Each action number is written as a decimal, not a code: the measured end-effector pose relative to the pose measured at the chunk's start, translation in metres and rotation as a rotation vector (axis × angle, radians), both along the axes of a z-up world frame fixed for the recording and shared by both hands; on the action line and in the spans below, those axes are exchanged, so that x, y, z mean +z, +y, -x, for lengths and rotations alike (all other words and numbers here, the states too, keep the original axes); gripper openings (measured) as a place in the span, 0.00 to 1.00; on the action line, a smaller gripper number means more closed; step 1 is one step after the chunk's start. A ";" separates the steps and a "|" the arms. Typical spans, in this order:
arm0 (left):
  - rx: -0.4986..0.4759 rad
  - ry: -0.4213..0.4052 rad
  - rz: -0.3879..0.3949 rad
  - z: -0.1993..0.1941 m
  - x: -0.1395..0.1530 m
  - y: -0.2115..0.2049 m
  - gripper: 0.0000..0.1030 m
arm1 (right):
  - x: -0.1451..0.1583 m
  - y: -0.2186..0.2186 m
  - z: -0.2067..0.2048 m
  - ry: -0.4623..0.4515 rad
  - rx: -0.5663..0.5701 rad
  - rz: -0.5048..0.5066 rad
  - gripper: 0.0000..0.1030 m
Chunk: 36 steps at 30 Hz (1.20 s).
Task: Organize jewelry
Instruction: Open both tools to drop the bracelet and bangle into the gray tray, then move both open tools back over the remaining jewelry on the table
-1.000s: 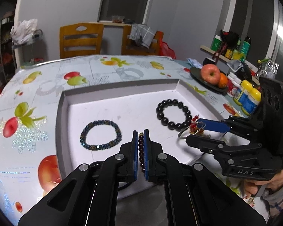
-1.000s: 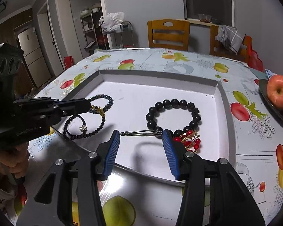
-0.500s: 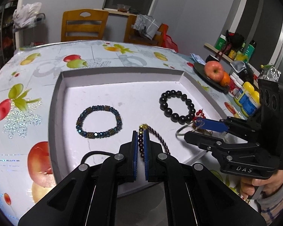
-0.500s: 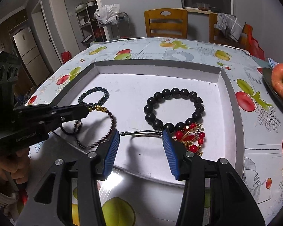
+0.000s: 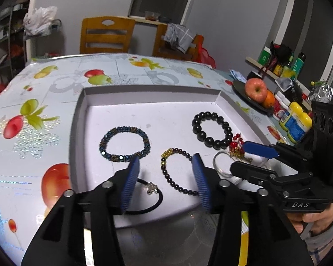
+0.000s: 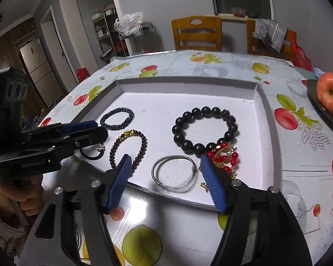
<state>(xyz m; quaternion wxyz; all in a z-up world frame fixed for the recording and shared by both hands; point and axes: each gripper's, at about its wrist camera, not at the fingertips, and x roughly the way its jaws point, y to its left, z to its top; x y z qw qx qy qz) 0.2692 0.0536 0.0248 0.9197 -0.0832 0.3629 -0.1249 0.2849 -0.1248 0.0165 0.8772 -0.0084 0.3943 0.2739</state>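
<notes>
A white tray [image 5: 153, 90] lies on the fruit-patterned table. My left gripper [image 5: 165, 177] hangs over its near edge with the jaws opening. Between them a dark red bead bracelet [image 5: 163, 166] with a gold charm lies flat on the tray, touched by no pad. My right gripper [image 6: 166, 173] is also opening, and a silver bangle [image 6: 175, 157] lies loose on the tray between its pads. A blue bead bracelet [image 5: 124, 129], a big black bead bracelet [image 5: 208, 141], a red and gold ornament [image 5: 235, 145] and a black hair tie [image 5: 152, 187] also rest in the tray.
A dark plate with an apple [image 5: 255, 89] and yellow bottles [image 5: 297, 119] stand at the table's right side. Two wooden chairs [image 5: 106, 35] are behind the far edge. A person's hand [image 5: 310, 219] holds the right gripper's handle.
The left gripper has opened and let go of the dark red bracelet, which now lies in the tray. The right gripper has widened, and the silver bangle has dropped flat.
</notes>
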 end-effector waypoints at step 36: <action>-0.039 -0.068 -0.062 0.092 0.021 -0.022 0.77 | 0.017 -0.020 0.018 -0.134 -0.114 0.003 0.72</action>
